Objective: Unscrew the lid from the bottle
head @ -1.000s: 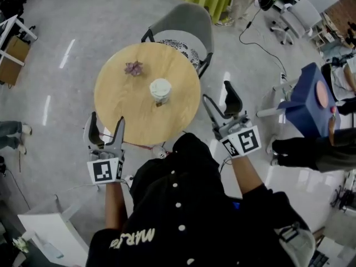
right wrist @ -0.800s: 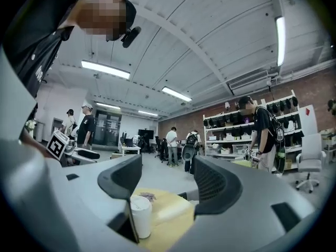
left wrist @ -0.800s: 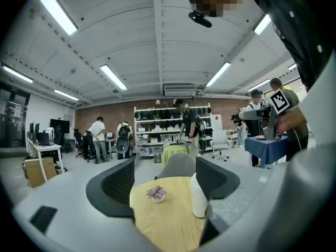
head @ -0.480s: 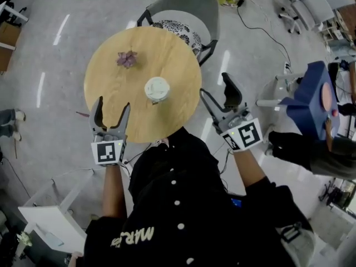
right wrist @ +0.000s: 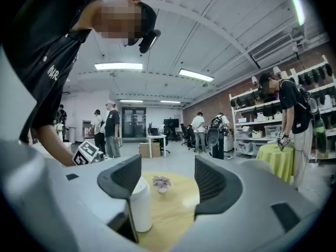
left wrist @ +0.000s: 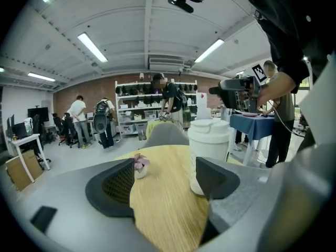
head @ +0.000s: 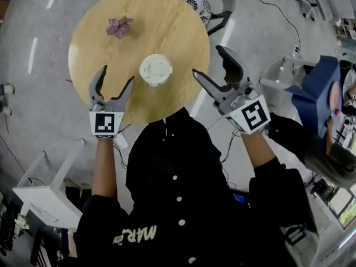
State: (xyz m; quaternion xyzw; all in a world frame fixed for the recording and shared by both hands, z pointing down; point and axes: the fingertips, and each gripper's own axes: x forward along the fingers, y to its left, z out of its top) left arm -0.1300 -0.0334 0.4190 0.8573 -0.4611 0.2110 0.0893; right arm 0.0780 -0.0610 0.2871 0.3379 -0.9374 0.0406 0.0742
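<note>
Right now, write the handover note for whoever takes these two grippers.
Left gripper: open, empty, over the table's near edge, left of the bottle, not touching it.
Right gripper: open, empty, right of the bottle, at the table's edge.
Bottle: upright mid-table, lid on; a small purple plant stands beyond it.
Done: nothing yet.
Left: hold the bottle, unscrew the lid.

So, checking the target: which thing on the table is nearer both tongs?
The white bottle, standing between the left tongs and right tongs; the purple flower lies farther back.
</note>
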